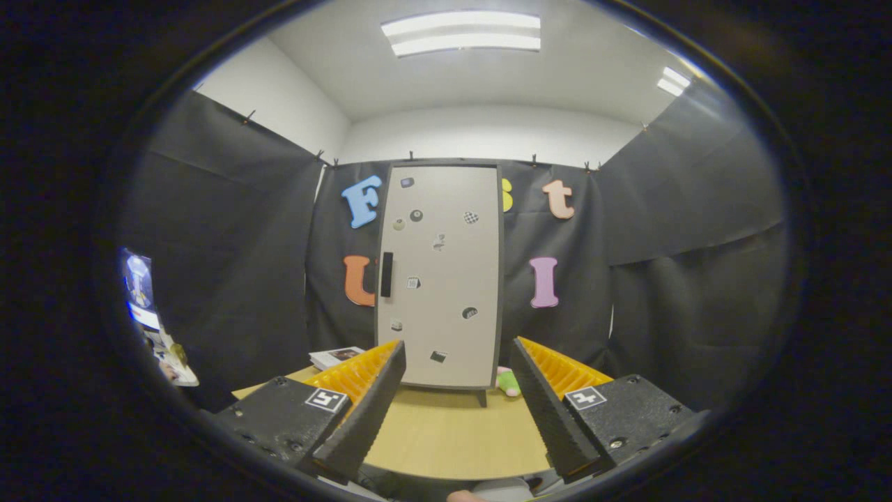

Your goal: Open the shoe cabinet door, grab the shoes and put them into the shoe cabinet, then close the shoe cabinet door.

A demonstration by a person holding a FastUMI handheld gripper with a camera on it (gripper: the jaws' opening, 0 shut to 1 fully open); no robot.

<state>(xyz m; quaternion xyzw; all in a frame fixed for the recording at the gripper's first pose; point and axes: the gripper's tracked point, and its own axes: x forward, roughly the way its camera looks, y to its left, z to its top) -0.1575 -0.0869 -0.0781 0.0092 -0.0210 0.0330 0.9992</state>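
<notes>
Spread wide apart, the gripper [456,397] grasps nothing, and its two fingers [366,404] hang above the near part of a light wooden table [453,436] without touching anything on it. Going from the left: at the booth's edge some bright items and printed sheets [150,314] show past the black cloth wall [230,265], too small and warped to name. Further in, a small stack of booklets or cards [336,357] lies on the table's far left corner, just beyond the left finger. Straight ahead, beyond both fingers and framed between them, the shoe cabinet [440,275] stands upright at the back of the table on short dark legs, its pale door closed, a dark vertical handle [386,274] on its left side and small stickers scattered over the front. Just right of the cabinet's foot, a soft green-and-pink thing [508,381] lies on the table, partly hidden by the right finger; whether it is one of the shoes cannot be told. Above, ceiling lights [461,32] glow on a white ceiling.
</notes>
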